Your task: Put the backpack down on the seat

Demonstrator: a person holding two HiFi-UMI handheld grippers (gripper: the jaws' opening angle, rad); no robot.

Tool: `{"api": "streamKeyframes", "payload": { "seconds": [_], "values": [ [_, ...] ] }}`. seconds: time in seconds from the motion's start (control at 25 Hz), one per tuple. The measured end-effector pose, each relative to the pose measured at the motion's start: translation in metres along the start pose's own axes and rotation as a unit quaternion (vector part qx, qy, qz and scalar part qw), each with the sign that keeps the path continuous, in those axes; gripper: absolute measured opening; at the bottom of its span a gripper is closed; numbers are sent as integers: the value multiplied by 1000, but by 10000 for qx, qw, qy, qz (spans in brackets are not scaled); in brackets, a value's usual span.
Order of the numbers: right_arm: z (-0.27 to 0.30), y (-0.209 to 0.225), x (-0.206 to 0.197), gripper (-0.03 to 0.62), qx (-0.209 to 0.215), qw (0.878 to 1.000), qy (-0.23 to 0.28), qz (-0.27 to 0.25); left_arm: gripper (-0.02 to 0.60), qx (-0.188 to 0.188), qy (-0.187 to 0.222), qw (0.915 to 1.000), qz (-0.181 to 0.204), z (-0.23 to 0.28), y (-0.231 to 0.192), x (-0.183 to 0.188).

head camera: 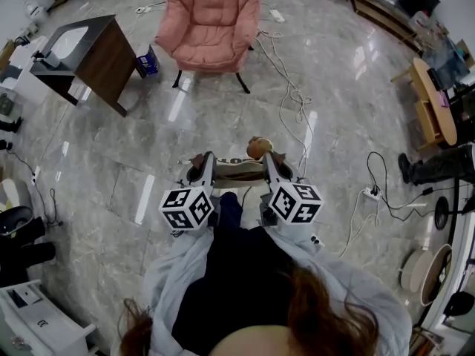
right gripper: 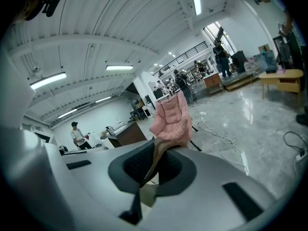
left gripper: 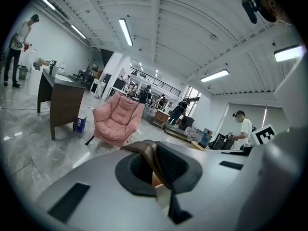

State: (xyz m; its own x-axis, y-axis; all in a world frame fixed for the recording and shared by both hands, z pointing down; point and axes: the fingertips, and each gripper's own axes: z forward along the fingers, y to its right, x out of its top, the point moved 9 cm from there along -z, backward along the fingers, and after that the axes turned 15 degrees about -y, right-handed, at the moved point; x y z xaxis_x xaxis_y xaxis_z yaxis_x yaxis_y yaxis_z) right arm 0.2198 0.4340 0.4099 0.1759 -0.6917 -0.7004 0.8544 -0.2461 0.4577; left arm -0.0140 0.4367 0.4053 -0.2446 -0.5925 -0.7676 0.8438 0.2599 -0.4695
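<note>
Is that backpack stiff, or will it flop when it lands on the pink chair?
Probably floppy: its brown strap folds thin between the fingers. Likely fairly light, since the backpack hangs from two pinched straps. On the padded chair it may slump rather than stand.

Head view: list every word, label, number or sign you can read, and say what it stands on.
No text can be read.
The left cube and right cube: black-and-white square markers only, no letters or numbers.
The blue box: print too small to read.
</note>
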Motion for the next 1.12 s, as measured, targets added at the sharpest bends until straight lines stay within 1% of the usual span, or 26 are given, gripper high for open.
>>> {"api": "streamKeyframes", "payload": {
  "seconds": [0.48, 0.68, 0.8, 0.96, 1.12],
  "values": [
    [74, -8, 46, 9, -26, 10000, 45, 33, 14, -126, -48, 9999, 93, 48, -53, 59],
    [103, -16, 58, 9, 95, 9999, 47, -53, 14, -103, -33, 9998, 142, 58, -76, 77],
    [116, -20, 60, 9, 137, 9998, 86, -122, 14, -75, -4, 9999, 148, 63, -88, 83],
    [126, -19, 62, 9, 179, 9998, 80, 16, 14, -90, 19, 9999, 137, 66, -96, 85],
    [130, -23, 66, 9, 128, 9999, 11, 7, 14, -94, -44, 9999, 33, 65, -101, 84]
  ]
}}
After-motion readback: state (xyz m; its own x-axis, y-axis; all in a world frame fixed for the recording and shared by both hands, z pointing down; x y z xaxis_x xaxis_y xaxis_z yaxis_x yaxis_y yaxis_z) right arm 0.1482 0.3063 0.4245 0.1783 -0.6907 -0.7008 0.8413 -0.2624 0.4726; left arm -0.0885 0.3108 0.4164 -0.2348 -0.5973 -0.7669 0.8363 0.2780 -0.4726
